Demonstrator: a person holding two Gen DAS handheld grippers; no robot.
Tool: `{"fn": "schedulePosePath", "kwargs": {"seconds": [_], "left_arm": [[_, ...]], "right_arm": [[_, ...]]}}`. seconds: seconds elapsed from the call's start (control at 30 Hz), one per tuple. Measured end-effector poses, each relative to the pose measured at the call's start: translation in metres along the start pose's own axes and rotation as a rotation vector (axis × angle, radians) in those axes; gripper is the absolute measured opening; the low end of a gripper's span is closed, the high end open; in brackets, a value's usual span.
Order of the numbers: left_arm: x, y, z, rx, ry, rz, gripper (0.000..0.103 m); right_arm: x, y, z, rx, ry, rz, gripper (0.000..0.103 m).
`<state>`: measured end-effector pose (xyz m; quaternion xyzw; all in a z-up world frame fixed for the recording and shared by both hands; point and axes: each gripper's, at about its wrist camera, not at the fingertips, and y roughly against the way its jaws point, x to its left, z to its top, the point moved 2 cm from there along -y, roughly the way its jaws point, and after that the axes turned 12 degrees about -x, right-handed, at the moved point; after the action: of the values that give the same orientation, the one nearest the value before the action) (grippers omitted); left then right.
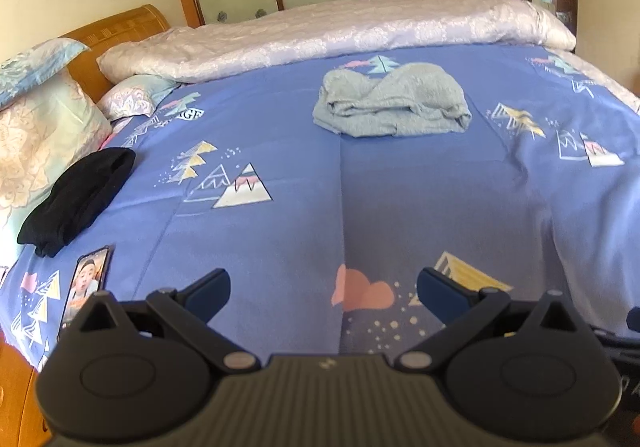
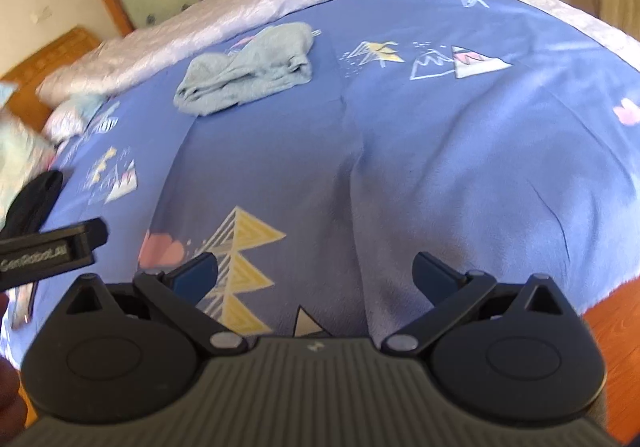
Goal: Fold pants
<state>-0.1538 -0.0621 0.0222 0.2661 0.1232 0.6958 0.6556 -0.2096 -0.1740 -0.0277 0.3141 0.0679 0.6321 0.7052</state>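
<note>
The light blue-grey pants (image 1: 392,101) lie folded in a bundle on the blue printed bedsheet (image 1: 400,199), near the rolled pale quilt (image 1: 320,35) and well apart from both grippers. "GenRobot.AI" reads on the black bar at the right view's left edge. A black garment (image 1: 76,199) and a phone (image 1: 86,283) lie left, beside pillows (image 1: 44,127). The left gripper (image 1: 323,289) and right gripper (image 2: 315,275) hover above the sheet, fingers spread wide, empty.

Folded grey pants (image 1: 394,103): one
Folded black garment (image 1: 76,199): one
Phone (image 1: 86,285): one
Pillows (image 1: 44,127): three
Rolled quilt (image 1: 320,31): one
Tools: two, left tool (image 1: 323,289), right tool (image 2: 314,273)
</note>
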Motion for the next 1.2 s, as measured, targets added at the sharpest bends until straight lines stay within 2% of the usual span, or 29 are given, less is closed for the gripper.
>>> {"fn": "schedulePosePath", "kwargs": {"seconds": [0.4, 0.6, 0.77, 0.97, 1.2], "left_arm": [[-0.018, -0.005, -0.018, 0.059, -0.080, 0.001, 0.103], [-0.008, -0.012, -0.027, 0.126, -0.044, -0.007, 0.103], [0.007, -0.014, -0.031, 0.176, -0.003, 0.011, 0.103], [0.021, -0.010, -0.031, 0.159, 0.025, 0.051, 0.103], [0.021, -0.012, -0.033, 0.165, 0.022, 0.054, 0.103]], "right_arm": [[-0.004, -0.004, -0.005, 0.032, 0.021, -0.005, 0.103], [-0.006, -0.006, -0.006, 0.052, 0.041, -0.012, 0.103], [-0.004, -0.013, -0.011, 0.107, 0.050, -0.020, 0.103], [0.003, -0.013, -0.017, 0.134, 0.080, -0.009, 0.103], [0.008, -0.014, -0.021, 0.152, 0.099, 0.000, 0.103]]}}
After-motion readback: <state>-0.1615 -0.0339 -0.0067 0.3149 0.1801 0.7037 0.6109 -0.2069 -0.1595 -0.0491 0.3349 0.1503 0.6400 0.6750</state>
